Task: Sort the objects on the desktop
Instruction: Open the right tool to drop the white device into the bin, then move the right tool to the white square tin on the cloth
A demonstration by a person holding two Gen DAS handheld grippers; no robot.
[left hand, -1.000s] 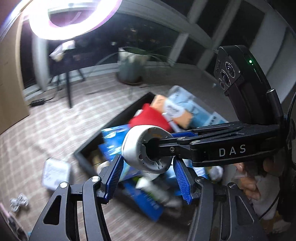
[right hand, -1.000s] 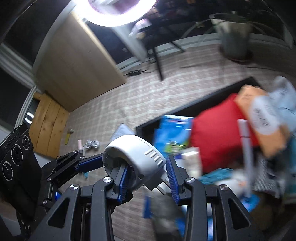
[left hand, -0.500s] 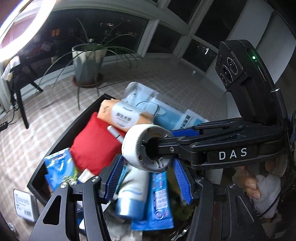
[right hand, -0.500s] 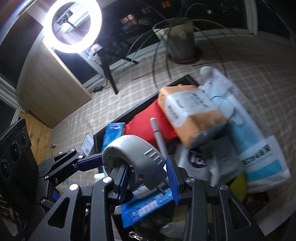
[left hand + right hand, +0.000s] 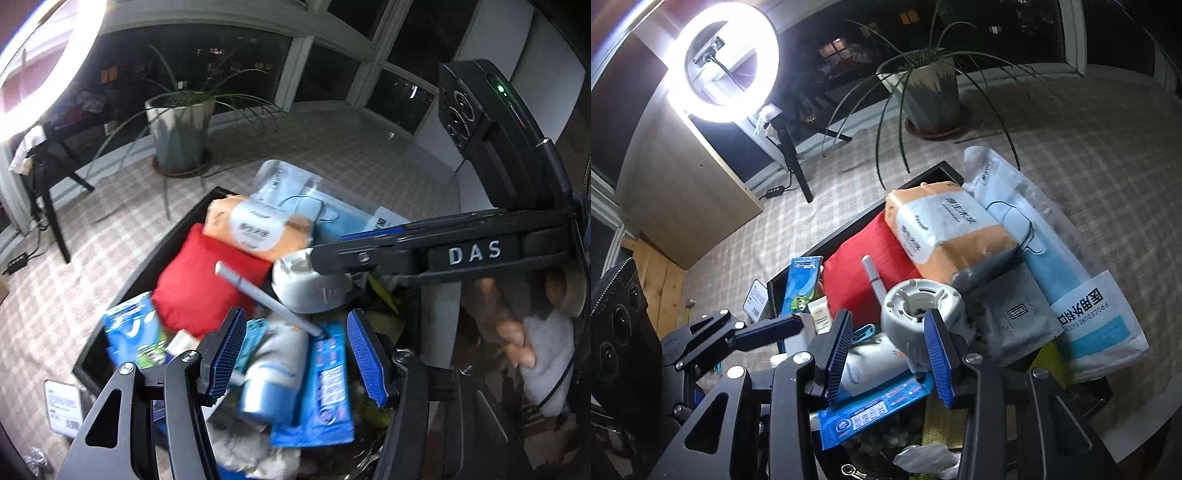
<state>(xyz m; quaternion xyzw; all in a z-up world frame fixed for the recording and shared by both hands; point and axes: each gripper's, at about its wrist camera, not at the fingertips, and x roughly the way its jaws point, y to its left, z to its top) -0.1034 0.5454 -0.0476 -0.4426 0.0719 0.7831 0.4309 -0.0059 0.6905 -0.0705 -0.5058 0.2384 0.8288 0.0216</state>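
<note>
A white round device (image 5: 918,312) lies hollow side up on the heap in the black box (image 5: 849,227), between a red pouch (image 5: 857,266) and a grey pouch (image 5: 1015,310). My right gripper (image 5: 886,360) is open just short of it, its right pad in front of the device's near edge. Nothing is between the pads; a white tube shows below. In the left wrist view the right gripper (image 5: 328,245) reaches in from the right over the device (image 5: 310,291). My left gripper (image 5: 295,356) hangs open over a tube (image 5: 273,373) and a blue sachet (image 5: 328,387), holding nothing.
The box also holds an orange tissue pack (image 5: 945,229), a white pen (image 5: 873,277), a mask bag (image 5: 1052,251) and a blue packet (image 5: 129,328). A small white card (image 5: 62,406) lies on the checked cloth. A plant pot (image 5: 931,96) and ring light (image 5: 724,62) stand behind.
The white device, carried on the right gripper's fingers before, now lies on the heap in the box. Both grippers swung from the checked cloth to above the box.
</note>
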